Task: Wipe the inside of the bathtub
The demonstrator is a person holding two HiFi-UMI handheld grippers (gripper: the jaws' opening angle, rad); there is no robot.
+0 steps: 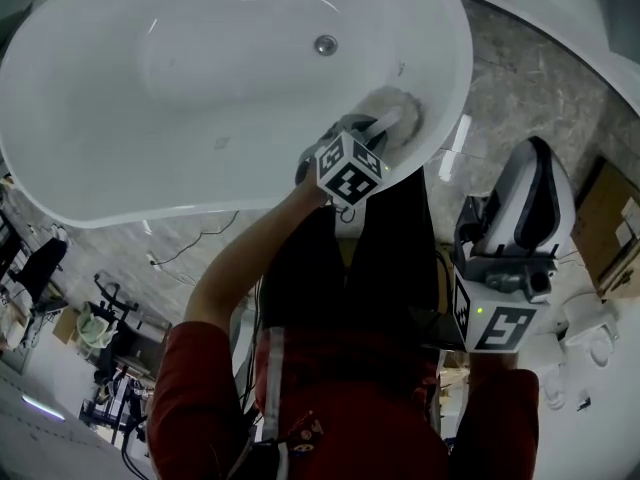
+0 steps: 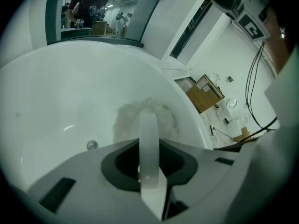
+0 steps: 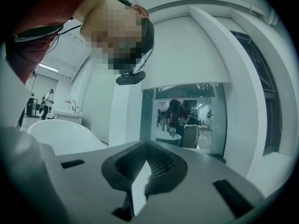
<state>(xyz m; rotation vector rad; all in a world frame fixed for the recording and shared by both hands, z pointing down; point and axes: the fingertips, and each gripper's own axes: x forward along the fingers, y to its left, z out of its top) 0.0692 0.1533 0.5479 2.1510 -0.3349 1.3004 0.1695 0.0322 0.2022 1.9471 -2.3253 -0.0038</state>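
1. Clamped in the left gripper (image 1: 383, 126) (image 2: 149, 120): a pale fluffy cloth (image 1: 408, 108) (image 2: 125, 120).
2. Pressed against the white bathtub's (image 1: 200, 78) inner wall, just below the near rim, well apart from the drain (image 1: 325, 44).
3. Reaching forward, left arm extended.
4. Held outside the tub, right gripper (image 1: 535, 160) (image 3: 140, 181) closed on nothing.

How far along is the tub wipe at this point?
Done: cannot tell; the bathtub looks evenly white everywhere. In hand: the left hand-held gripper is shut on a cloth pressed to the inner wall below the near rim. Left: probably the floor round the drain and the far walls. The right hand-held gripper is shut, empty, outside the tub.
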